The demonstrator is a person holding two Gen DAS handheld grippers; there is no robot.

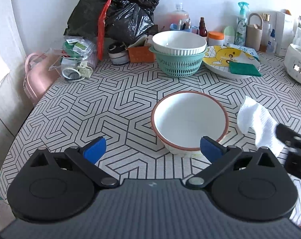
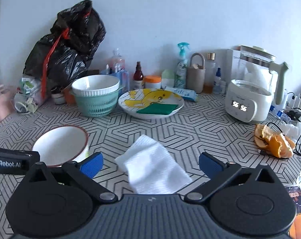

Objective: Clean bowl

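**Supervisor:** Where had you got to with the bowl?

**Operator:** Going left to right in the left wrist view: my left hand-held gripper (image 1: 152, 151) stood wide open with nothing between its pads, its right pad low against the near rim of the bowl (image 1: 189, 120); I could not tell whether it touched. The bowl sat upright on the desk (image 1: 118, 103), centre of the frame, and its white inside looked clean to me.

**Supervisor:** And the cloth?

**Operator:** The white cloth (image 2: 153, 164) lay crumpled on the desk just right of the bowl. In the right wrist view my right hand-held gripper (image 2: 150, 167) was fully open too, holding nothing, the cloth loose between its fingers.

**Supervisor:** So, finished?

**Operator:** I judged the wiping done or nearly so. What may have been left was stacking the bowl with the clean ones at upper centre.
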